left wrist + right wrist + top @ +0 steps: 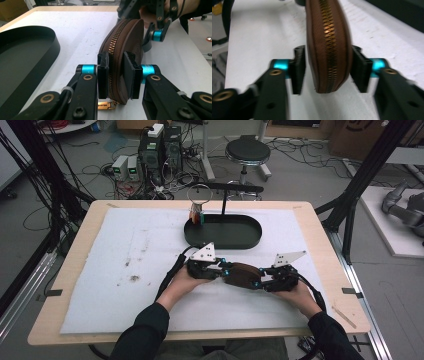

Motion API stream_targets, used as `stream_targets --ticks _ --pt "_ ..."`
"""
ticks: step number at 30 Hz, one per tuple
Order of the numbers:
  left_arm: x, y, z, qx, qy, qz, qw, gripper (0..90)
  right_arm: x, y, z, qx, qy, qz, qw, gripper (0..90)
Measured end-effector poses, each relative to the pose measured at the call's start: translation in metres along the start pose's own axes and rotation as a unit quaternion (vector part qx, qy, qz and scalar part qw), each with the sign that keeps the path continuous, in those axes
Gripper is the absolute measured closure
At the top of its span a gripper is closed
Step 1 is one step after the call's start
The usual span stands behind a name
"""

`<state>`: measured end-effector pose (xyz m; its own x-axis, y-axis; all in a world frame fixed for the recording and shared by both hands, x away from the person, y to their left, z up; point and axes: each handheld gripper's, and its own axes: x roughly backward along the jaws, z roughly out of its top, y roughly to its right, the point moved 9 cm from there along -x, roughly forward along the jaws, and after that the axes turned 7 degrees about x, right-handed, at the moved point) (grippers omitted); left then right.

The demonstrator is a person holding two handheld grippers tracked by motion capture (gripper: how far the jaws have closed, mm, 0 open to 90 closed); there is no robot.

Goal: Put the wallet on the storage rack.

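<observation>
On the white mat (100, 285), left gripper (119, 75) clamps brown pouch (127, 35).

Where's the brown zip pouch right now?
In the high view, the brown zip pouch is on the white mat, between both hand-held grippers, just in front of the black tray.

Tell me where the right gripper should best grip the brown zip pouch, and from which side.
Probably on the free end of the brown zip pouch, across its two flat faces with the zip edge up, coming in opposite the left gripper, which is clamped on the other end. The right gripper already straddles that end; a gap shows at one pad.
</observation>
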<state>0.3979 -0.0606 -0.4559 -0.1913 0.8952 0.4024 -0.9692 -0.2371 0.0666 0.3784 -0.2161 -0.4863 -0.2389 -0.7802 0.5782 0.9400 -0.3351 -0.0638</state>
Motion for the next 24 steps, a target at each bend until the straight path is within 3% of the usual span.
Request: stream_targets --ticks 4,6,7,12,17,24 --pt "0.002 0.0 0.001 0.009 0.003 0.003 1.0 70.6 0.0 -0.002 -0.001 0.005 -0.001 0.012 0.9999 64.9" --pt "0.005 -0.002 0.005 0.021 0.012 0.013 0.9996 62.0 0.001 -0.003 0.0 0.009 -0.001 0.012 0.9999 65.8" --pt "0.007 -0.002 0.007 0.029 0.017 0.017 0.9993 56.1 0.001 -0.002 0.001 0.022 0.004 0.007 0.9997 66.1" --pt "0.024 -0.003 0.013 0.042 0.034 0.039 0.9978 41.8 0.005 -0.004 0.005 0.026 0.012 0.005 0.9996 66.6" --pt "0.049 -0.001 0.008 0.051 0.039 0.065 0.9958 32.8 0.014 0.001 0.013 0.025 0.025 -0.015 0.9992 66.7" --pt "0.097 0.009 0.001 0.048 0.049 0.114 0.9911 29.9 0.028 0.006 0.028 0.031 0.028 -0.047 0.998 66.7"
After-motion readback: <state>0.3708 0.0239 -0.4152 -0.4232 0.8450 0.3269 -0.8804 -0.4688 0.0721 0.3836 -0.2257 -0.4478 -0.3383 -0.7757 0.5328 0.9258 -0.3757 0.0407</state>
